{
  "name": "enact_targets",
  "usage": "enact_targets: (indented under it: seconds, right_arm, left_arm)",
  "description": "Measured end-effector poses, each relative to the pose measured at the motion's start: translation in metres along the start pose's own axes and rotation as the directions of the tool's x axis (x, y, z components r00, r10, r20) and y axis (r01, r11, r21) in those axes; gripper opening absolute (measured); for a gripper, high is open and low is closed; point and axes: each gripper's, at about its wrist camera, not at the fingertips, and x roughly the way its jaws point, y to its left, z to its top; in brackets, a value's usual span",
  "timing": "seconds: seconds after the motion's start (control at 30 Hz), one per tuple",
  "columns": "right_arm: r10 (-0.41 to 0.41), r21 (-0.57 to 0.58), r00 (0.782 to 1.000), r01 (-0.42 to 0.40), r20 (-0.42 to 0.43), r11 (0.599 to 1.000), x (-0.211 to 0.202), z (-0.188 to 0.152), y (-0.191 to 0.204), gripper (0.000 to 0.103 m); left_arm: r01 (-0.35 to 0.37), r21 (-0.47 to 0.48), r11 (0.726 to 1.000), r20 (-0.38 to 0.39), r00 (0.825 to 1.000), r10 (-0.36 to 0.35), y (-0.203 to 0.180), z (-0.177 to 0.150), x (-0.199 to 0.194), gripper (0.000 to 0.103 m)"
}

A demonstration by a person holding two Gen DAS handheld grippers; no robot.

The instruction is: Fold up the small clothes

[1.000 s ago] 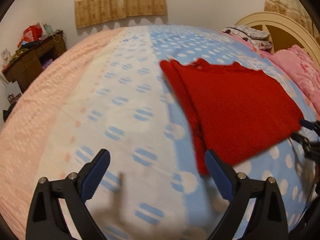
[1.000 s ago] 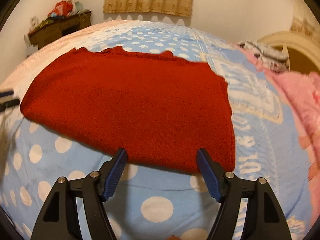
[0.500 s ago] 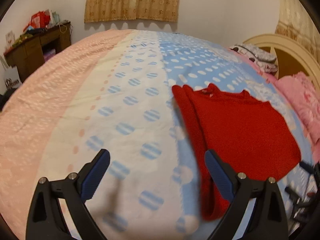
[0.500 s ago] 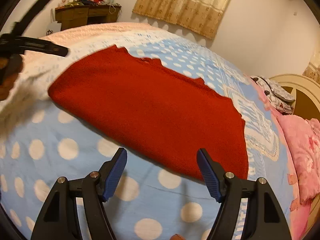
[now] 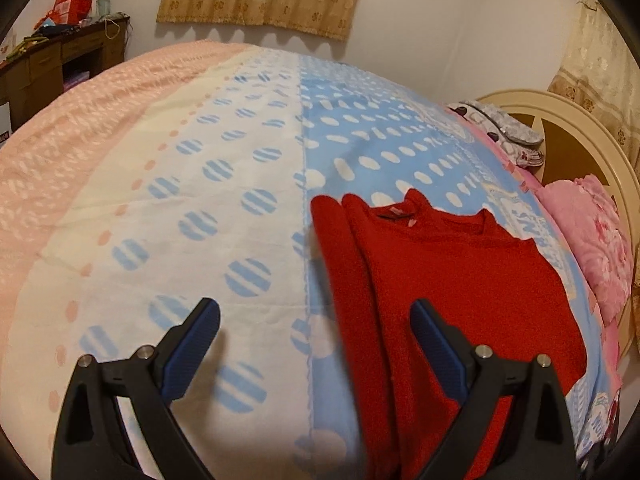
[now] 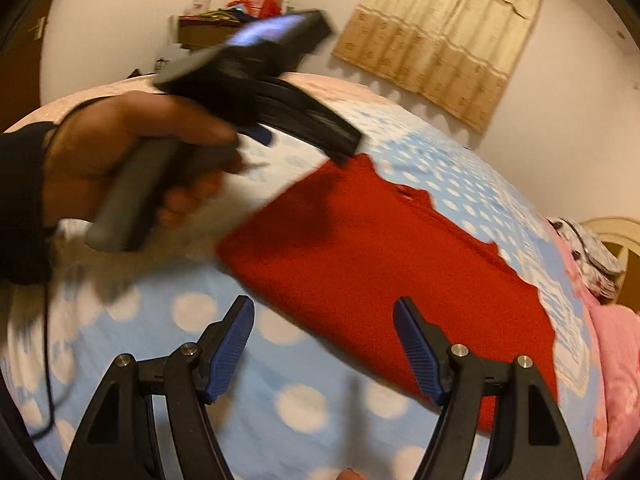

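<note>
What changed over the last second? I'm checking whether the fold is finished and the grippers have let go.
Both grippers drew back from the red garment. The left gripper swung so the garment slid to its right; the right gripper rolled and pulled away, bringing the left hand into its view. Nothing was gripped or released. The garment stayed folded flat on the bedspread, both grippers open and empty.

The bedspread (image 5: pixel 532 220) carries large pale capital letters in a bordered panel on its blue part, just beyond the red garment (image 5: pixel 460 280); only fragments show, something like "NS", too warped and partly covered to make out a word. Nothing else can be read.
</note>
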Motion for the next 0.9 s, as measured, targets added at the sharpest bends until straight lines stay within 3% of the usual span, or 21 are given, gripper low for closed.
enact_targets:
  seconds: [0.17, 0.53, 0.63, 0.7, 0.9]
  right_arm:
    - [0.020, -0.014, 1.000, -0.020, 0.005, 1.000, 0.017, 0.009, 0.016, 0.073]
    - [0.026, -0.014, 1.000, -0.026, -0.011, 1.000, 0.043, 0.015, 0.029, 0.073]
    - [0.025, 0.004, 1.000, -0.025, -0.007, 1.000, 0.043, 0.014, 0.029, 0.073]
    - [0.026, 0.020, 1.000, -0.025, -0.009, 0.999, 0.044, 0.015, 0.028, 0.073]
    - [0.037, 0.042, 0.999, -0.036, -0.018, 0.998, 0.046, 0.017, 0.027, 0.034]
  left_arm:
    - [0.011, 0.023, 1.000, -0.023, 1.000, -0.011, -0.003, 0.000, 0.012, 0.098]
    - [0.053, -0.025, 0.998, -0.047, 0.997, -0.054, 0.006, 0.007, 0.027, 0.098]
    - [0.061, -0.026, 0.998, -0.040, 0.997, -0.062, 0.005, 0.010, 0.033, 0.096]
    - [0.073, -0.032, 0.997, -0.030, 0.997, -0.074, 0.006, 0.013, 0.034, 0.089]
    - [0.135, -0.056, 0.989, -0.022, 0.990, -0.137, 0.011, 0.012, 0.034, 0.062]
